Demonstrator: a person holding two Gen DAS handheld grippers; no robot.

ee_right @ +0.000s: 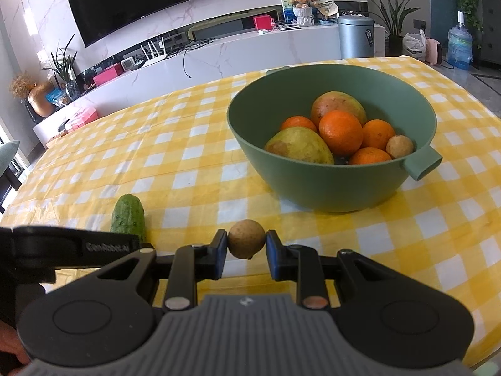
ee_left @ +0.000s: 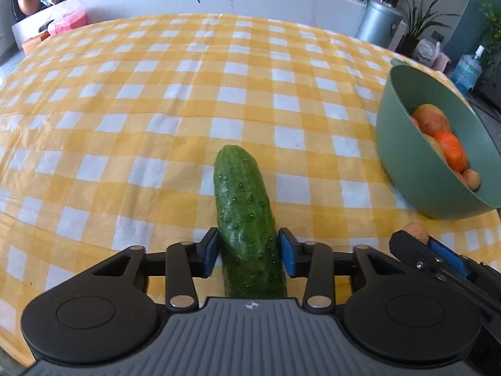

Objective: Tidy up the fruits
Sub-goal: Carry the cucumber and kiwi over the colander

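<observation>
My left gripper (ee_left: 248,249) has its jaws closed on the cucumber (ee_left: 243,213), blue pads touching both sides; the cucumber's near end is hidden under the gripper body, far end lies out on the checked surface (ee_left: 156,94). In the right wrist view only the cucumber tip (ee_right: 128,214) shows, rest cut off behind the left gripper's arm. My right gripper (ee_right: 246,247) has narrow jaws pinching a small round brown fruit (ee_right: 246,242); from the left wrist view that fruit (ee_left: 415,232) is mostly hidden behind a black finger. Green bowl (ee_right: 328,185) sits right of the cucumber, near the right gripper. Left view cuts the bowl (ee_left: 407,156) at the frame edge, contents partly seen. Right view shows it whole: two mangoes (ee_right: 300,145), several oranges (ee_right: 340,131), one small brown fruit (ee_right: 399,146).
</observation>
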